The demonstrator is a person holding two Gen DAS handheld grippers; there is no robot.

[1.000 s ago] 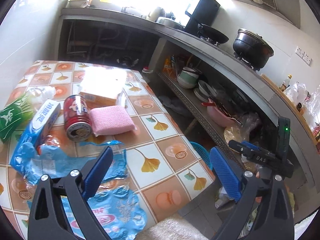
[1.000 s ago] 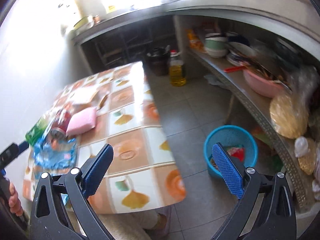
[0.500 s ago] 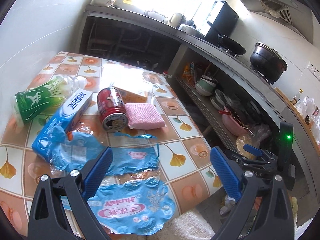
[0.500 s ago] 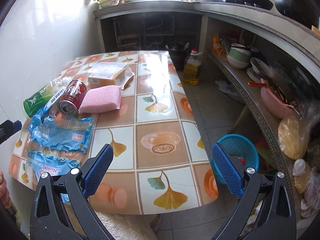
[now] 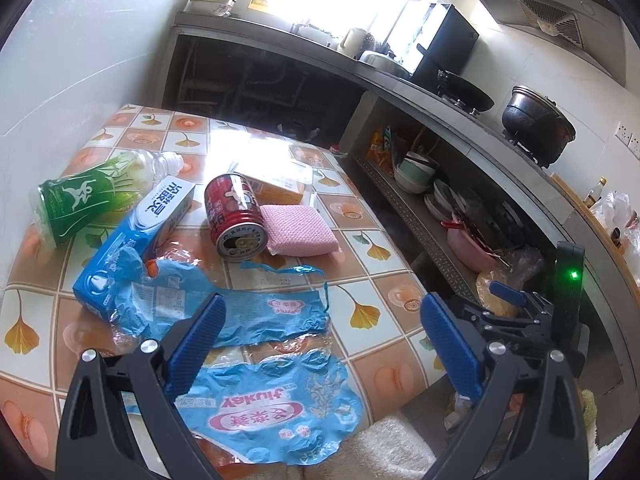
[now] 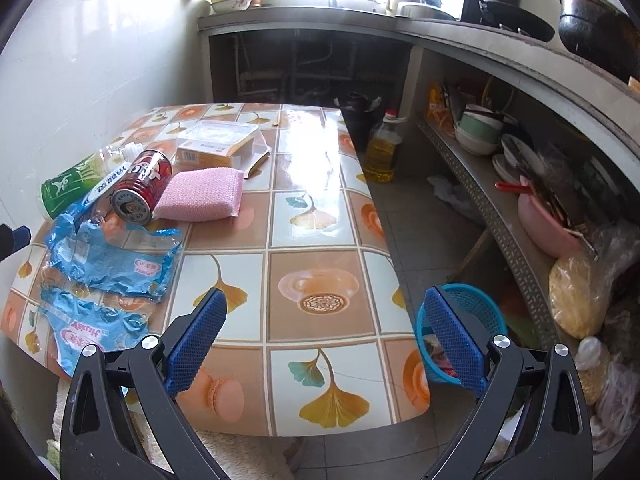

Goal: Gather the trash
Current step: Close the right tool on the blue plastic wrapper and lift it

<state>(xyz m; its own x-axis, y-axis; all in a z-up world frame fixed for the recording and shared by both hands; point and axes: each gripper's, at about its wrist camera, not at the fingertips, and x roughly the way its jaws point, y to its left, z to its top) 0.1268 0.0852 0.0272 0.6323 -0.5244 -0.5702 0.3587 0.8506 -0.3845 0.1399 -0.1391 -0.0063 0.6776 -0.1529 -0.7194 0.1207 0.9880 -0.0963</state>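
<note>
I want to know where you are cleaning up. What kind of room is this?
Most likely a home kitchen. A wok and a black pot sit on the counter, bowls are stacked on the shelf below, and a tiled-pattern table holds the litter.

You have two crumpled blue wrappers lying flat near the table's front-left corner: the nearer wrapper (image 5: 276, 412) shows a pink oval logo, the farther wrapper (image 5: 240, 304) is torn. Behind them a red can (image 5: 234, 216) lies on its side between a blue carton (image 5: 136, 240) and a pink sponge (image 5: 298, 230); a green-labelled bottle (image 5: 92, 196) lies leftmost.
</note>
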